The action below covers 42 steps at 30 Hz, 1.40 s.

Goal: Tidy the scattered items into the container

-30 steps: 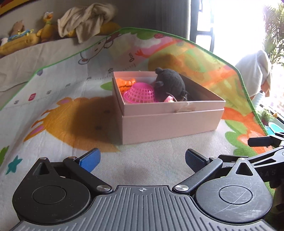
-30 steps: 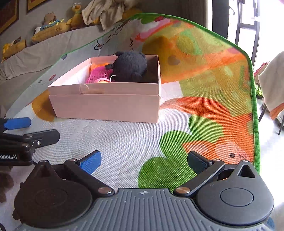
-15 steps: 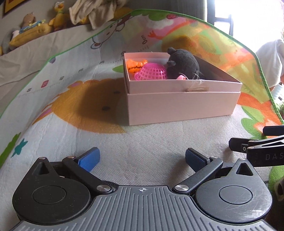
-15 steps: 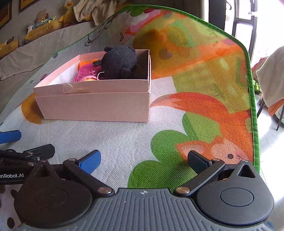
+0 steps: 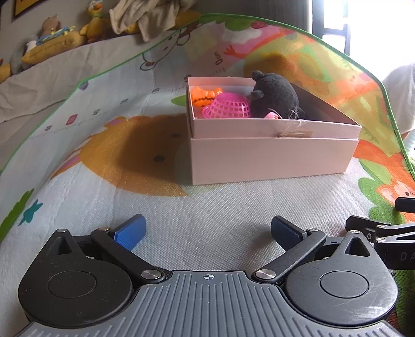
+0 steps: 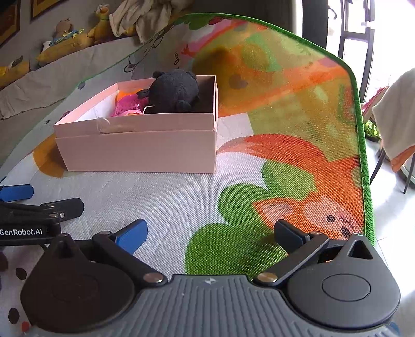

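While both grippers hung low over the play mat, the scene read as follows.

Left gripper (image 5: 207, 232): its blue-padded fingers stood wide apart with nothing between them, only bare mat below; it faced the long side of the box.

Right gripper (image 6: 208, 233): likewise spread wide and empty, over the green and orange print of the mat; it sat just to the right of the left gripper, whose black linkage showed at the left edge of the right wrist view.

Pink box (image 5: 272, 158): an open cardboard container nested in its own lid, resting on the mat ahead of both grippers, well apart from the fingertips.

Black plush toy (image 5: 276, 97): lay inside the box toward its right end, rising above the rim.

Pink mesh basket (image 5: 228, 109): inside the box, upside down, touching the plush on its left.

Orange toy (image 5: 205, 96): inside the box, in the far left corner behind the basket.

Small pink piece (image 5: 272, 116): just visible at the near wall, beside the plush; too hidden to identify.

Play mat (image 5: 103, 145): colourful cartoon print with a green border, and no loose items on the visible stretch around the box.

Background: soft toys (image 5: 54, 28) and a crumpled cloth (image 5: 147, 15) lined a ledge behind the mat.
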Available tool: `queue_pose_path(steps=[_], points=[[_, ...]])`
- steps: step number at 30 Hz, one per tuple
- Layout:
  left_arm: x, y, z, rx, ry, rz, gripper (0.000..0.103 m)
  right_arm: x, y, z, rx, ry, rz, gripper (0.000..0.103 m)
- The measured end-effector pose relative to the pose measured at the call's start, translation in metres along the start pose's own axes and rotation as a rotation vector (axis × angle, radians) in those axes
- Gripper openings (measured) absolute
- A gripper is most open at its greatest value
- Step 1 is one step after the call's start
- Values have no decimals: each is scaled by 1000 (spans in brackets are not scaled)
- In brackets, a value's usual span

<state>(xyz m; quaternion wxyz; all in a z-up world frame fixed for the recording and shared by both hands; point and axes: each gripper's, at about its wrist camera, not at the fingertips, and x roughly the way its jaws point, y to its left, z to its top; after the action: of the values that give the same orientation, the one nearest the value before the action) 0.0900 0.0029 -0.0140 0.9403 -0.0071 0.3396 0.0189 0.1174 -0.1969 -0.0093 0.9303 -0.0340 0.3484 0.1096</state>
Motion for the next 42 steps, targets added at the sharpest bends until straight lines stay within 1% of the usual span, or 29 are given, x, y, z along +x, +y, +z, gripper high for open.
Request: queue_pose_path(steps=[4, 11, 42], points=[[1, -5, 0, -9, 0, 19, 103, 2, -4, 1, 4, -4, 2, 103], [1, -7, 0, -1, 1, 24, 103, 0, -3, -2, 1, -15, -5, 103], [1, -8, 0, -1, 1, 23, 103, 1, -3, -1, 1, -14, -5, 103]])
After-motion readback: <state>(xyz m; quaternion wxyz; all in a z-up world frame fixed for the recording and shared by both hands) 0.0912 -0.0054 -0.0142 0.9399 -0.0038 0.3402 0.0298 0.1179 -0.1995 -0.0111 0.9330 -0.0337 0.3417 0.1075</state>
